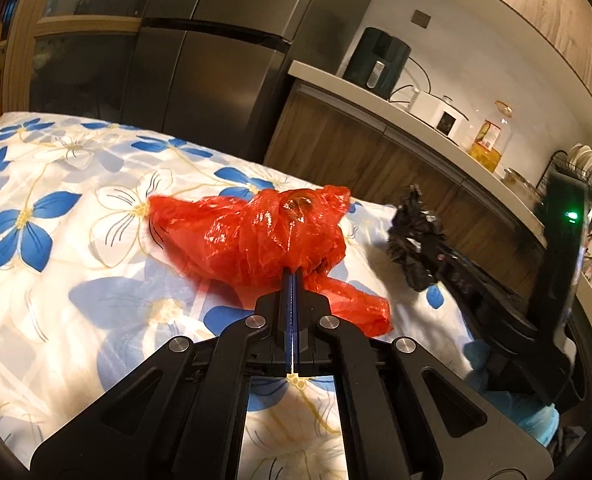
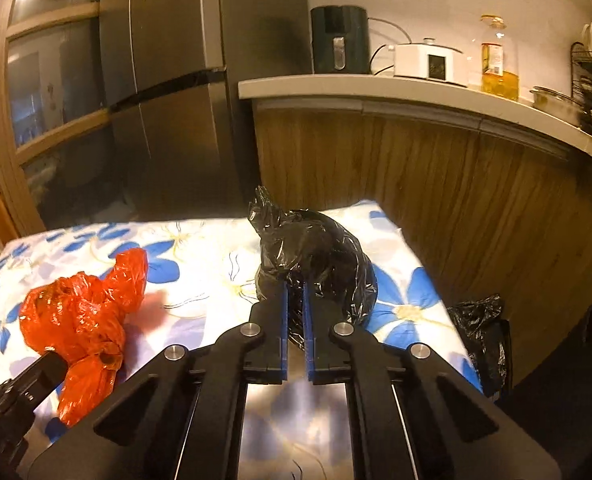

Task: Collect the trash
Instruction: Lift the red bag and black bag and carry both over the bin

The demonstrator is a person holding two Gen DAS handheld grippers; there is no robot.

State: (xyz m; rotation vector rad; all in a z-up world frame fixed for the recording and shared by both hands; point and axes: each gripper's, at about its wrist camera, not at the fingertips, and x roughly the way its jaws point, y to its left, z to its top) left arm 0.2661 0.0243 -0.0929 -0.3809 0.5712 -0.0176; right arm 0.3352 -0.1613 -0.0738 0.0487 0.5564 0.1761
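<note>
A: Left wrist view first. The left hand-held gripper [image 1: 291, 280] is fully closed on the near end of the red bag [image 1: 255, 236], which lies on the flowered cloth [image 1: 55, 208] of the worktop. How will it handle?

B: I judge it light and very soft. The thin film is crumpled and shiny, so it may slip. A bunched part gives more material to pinch, and here the pads hold such a gathered neck.

A: Right wrist view now. The right hand-held gripper [image 2: 294, 292] has its jaws drawn nearly together on the near side of the black bag [image 2: 316, 256], far right on the cloth, with film between the blue pads [image 2: 283, 320].

B: This bag is also soft film, and something seems to fill it, so maybe a little heavier. The twisted top at its far side [image 2: 263, 208] looks the firmest place to hold. One more black bag [image 2: 480, 328] hangs beyond the right edge.
</note>
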